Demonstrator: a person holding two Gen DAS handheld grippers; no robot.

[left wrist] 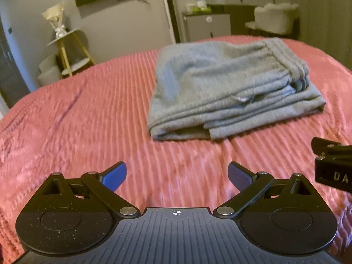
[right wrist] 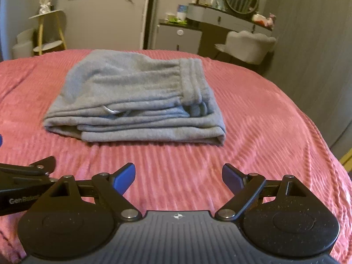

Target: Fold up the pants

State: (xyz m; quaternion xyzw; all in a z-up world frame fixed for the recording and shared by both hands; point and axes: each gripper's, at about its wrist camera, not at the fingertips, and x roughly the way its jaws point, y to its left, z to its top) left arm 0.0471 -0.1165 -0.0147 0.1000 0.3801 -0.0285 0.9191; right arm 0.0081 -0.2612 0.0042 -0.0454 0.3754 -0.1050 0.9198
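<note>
Bedroom, pink ribbed bedspread point(right wrist: 253, 118) over the bed. Grey pants point(right wrist: 136, 101) lay folded in a compact stack mid-bed, waistband at right. Left tongs point(left wrist: 177, 176) spread wide, empty, short of the stack. Right tongs point(right wrist: 178, 177) likewise wide, empty, just beside the left, apart from the pants.

Black claw point(left wrist: 177, 177), blue pads point(left wrist: 115, 176)

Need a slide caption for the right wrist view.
Open right gripper facing folded grey pants on the pink bedspread.
</note>
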